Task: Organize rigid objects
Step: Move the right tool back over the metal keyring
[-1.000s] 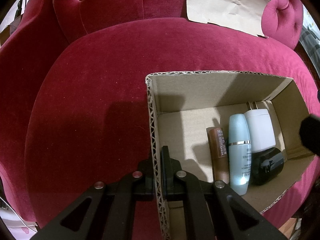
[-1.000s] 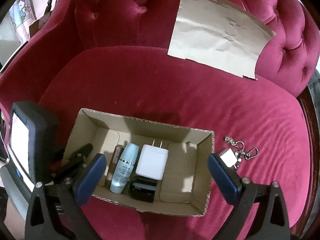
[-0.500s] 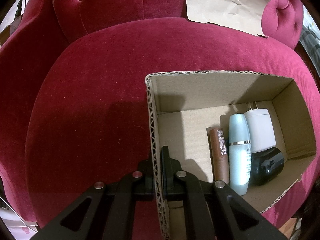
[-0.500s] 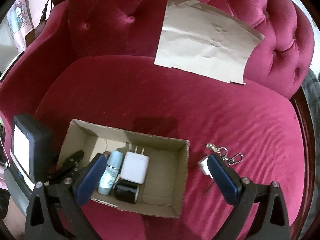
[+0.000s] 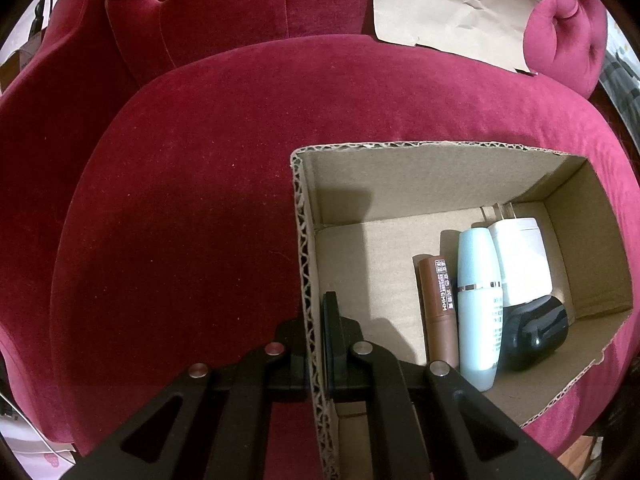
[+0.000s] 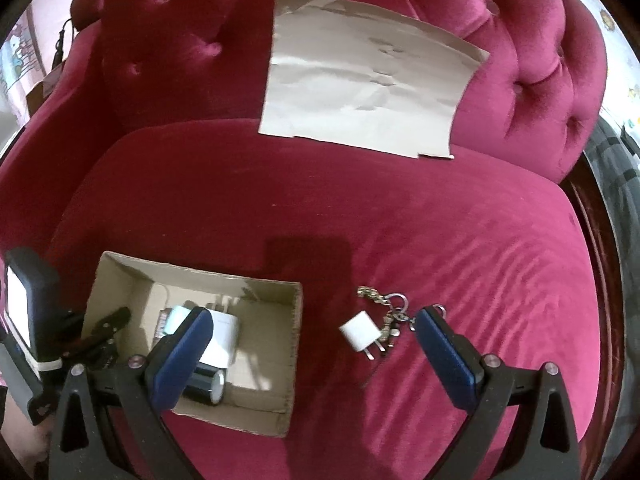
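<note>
An open cardboard box point(image 5: 420, 176) point(image 6: 288, 320) sits on the red velvet seat. Inside lie a brown tube point(image 5: 438, 304), a pale blue bottle point(image 5: 478, 300), a white charger point(image 5: 520, 260) point(image 6: 222, 330) and a black jar point(image 5: 534, 336) point(image 6: 206, 386). My left gripper point(image 5: 316, 320) point(image 6: 104, 326) is shut on the box's left wall. My right gripper point(image 6: 316, 350) hangs open above the seat, just right of the box. A small white plug point(image 6: 360, 334) and a metal keychain point(image 6: 386, 308) lie on the seat between its blue pads, below them.
A creased sheet of brown paper point(image 6: 368, 76) point(image 5: 452, 12) leans against the tufted backrest point(image 6: 180, 40). The seat cushion point(image 6: 460, 220) stretches bare to the right. A dark wooden frame edge point(image 6: 600, 240) runs along the right side.
My right gripper has moved right, from over the box to over the small plug and keychain. The left gripper and the box have stayed still.
</note>
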### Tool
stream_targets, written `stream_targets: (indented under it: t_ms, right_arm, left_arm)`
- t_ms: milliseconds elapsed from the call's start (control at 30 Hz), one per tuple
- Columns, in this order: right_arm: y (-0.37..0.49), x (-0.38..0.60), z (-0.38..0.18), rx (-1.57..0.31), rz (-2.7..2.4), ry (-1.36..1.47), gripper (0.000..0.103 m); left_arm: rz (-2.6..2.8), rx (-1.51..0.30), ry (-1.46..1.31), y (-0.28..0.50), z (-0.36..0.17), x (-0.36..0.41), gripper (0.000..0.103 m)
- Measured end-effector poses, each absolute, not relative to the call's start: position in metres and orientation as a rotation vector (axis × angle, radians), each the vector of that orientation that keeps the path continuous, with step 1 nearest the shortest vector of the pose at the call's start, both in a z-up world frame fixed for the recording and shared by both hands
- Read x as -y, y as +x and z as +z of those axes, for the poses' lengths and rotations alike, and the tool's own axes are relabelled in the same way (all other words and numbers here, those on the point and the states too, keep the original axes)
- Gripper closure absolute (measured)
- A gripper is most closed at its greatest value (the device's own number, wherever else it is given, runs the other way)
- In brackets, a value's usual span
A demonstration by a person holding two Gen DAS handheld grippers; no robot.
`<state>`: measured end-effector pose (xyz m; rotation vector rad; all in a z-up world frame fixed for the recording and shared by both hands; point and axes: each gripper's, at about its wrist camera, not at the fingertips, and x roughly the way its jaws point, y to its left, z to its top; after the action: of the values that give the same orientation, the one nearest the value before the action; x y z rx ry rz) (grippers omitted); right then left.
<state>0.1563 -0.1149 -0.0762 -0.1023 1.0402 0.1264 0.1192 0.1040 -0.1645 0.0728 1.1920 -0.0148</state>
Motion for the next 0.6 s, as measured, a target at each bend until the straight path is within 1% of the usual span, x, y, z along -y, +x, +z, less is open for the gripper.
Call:
stream_targets:
  t_ms: [367,600]
  right_arm:
    - [0.165,0.149,-0.084,-1.047,0.075,-0.102,0.0]
    - [0.168,0.175,-0.105,-1.058,0.068,-0.111,0.0]
  left_arm:
    - [-0.015,-1.193,0.074,0.12,-0.165,-0.104,0.098]
    - [-0.014,-1.195,0.071,0.121,-0.164,-0.104,0.098]
